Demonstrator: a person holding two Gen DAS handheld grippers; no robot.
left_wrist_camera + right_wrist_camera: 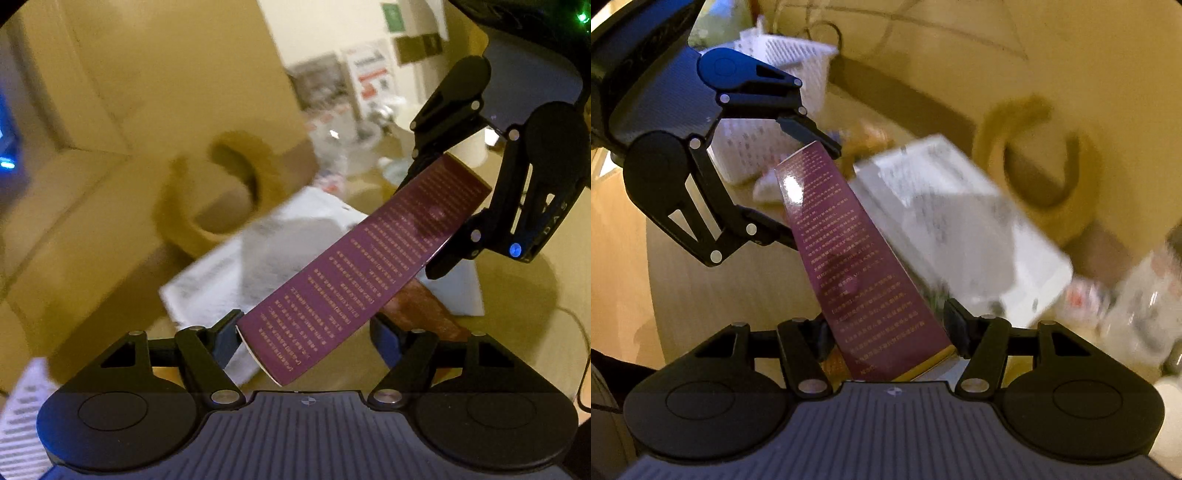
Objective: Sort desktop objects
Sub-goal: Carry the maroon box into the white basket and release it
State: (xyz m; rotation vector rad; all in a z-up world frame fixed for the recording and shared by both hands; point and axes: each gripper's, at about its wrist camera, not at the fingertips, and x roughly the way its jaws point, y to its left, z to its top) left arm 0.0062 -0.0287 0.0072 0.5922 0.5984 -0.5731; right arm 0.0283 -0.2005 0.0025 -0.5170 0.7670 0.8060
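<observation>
Table (701, 295): pale wood, round edge in the right wrist view; the clutter lies on it, blurred.
Wall (147, 74): tan panelling behind the table in the left wrist view.
White box (960, 229): large, flat, printed with grey text; lies on the table just behind the purple box. Blurred in both views.
Basket (790, 70): white, perforated, at the far side of the table, behind the left gripper in the right wrist view.
Tape roll (1041, 166): wide tan ring standing on edge beyond the white box.
Purple box (369, 258): long, narrow, dark purple with rows of fine light print and a gold edge; held up off the table, spanning from one gripper to the other, above the white box.
Left gripper (303, 339): black, two fingers, near end of the purple box between them. Left pad is against the box's edge; whether the right pad touches cannot be told. In the right wrist view the same gripper (812, 195) has its fingers set on both sides of the box's far end.
Right gripper (886, 332): black; the box's other end fills the gap, both pads against its long sides, a pinch across its width. In the left wrist view it (428, 218) clasps the far end.
Brown item (417, 310): reddish, flat, on the table under the purple box; too blurred to name.
Far clutter (343, 140): clear and white containers, papers; unclear.
</observation>
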